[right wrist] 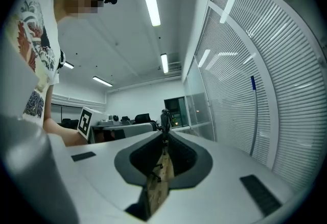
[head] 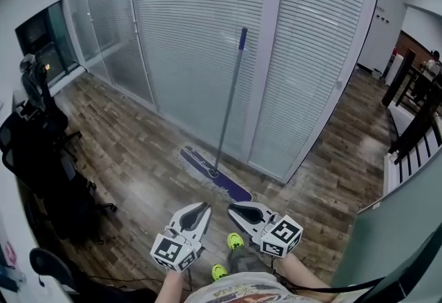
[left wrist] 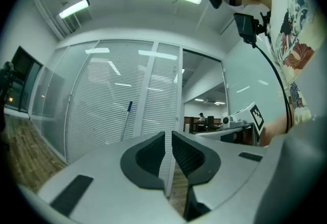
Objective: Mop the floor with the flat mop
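A flat mop stands ahead of me, its purple pad (head: 215, 175) flat on the wood floor. Its grey handle (head: 229, 105) leans on the blind-covered glass wall, blue tip up. My left gripper (head: 204, 207) and right gripper (head: 232, 209) are held side by side, low and short of the pad, both shut with nothing between the jaws. In the left gripper view the shut jaws (left wrist: 168, 140) point level at the wall, the mop handle (left wrist: 126, 120) up to their left. The right gripper view shows shut jaws (right wrist: 164, 140) and the mop handle (right wrist: 253, 116) at the right.
Black office chairs (head: 41, 157) crowd the left side. A white slatted bench (head: 413, 151) and dark furniture stand at the right. The glass partition with blinds (head: 186, 39) closes off the far side. My green shoes (head: 235, 241) are just below the grippers.
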### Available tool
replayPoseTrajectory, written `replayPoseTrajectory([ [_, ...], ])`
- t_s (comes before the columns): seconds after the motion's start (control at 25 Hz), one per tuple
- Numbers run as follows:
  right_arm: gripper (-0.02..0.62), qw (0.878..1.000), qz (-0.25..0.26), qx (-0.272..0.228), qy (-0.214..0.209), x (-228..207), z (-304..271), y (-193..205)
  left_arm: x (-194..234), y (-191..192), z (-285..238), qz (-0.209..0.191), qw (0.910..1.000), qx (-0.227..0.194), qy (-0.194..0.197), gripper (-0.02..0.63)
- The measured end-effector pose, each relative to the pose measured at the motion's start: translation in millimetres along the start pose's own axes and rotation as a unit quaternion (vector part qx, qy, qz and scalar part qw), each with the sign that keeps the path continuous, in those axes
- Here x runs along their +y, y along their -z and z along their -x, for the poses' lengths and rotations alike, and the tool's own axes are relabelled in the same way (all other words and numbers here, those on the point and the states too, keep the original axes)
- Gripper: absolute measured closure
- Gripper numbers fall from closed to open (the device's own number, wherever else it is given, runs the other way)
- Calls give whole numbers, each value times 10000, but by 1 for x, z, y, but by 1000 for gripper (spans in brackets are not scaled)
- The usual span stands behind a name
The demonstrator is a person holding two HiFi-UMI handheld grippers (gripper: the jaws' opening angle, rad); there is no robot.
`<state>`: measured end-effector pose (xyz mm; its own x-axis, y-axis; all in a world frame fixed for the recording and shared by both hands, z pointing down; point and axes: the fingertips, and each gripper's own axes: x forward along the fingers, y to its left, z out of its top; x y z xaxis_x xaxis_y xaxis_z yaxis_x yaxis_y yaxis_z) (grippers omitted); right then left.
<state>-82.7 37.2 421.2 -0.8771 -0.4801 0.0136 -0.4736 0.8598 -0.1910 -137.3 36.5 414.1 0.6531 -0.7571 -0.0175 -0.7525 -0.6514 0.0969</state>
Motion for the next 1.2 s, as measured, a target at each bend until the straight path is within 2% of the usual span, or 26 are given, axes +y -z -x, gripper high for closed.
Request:
replayPoseTrajectory([
  [0.2, 557, 9994, -297, 159, 18, -33, -20, 19, 28, 14, -16, 127, 9998, 135, -79, 558],
  [0.4, 557, 9993, -249, 60, -289, -69, -63, 7, 71, 19, -45, 181, 9992, 282, -231, 558],
  [0.92, 555, 9994, -88, 95, -327, -244, -140, -33, 171, 17, -207, 204, 9975, 656, -191, 557],
  [1.2, 555, 9991, 71, 92, -407, -328, -167, -55, 212, 12, -296, 139, 9977, 642, -140, 557],
])
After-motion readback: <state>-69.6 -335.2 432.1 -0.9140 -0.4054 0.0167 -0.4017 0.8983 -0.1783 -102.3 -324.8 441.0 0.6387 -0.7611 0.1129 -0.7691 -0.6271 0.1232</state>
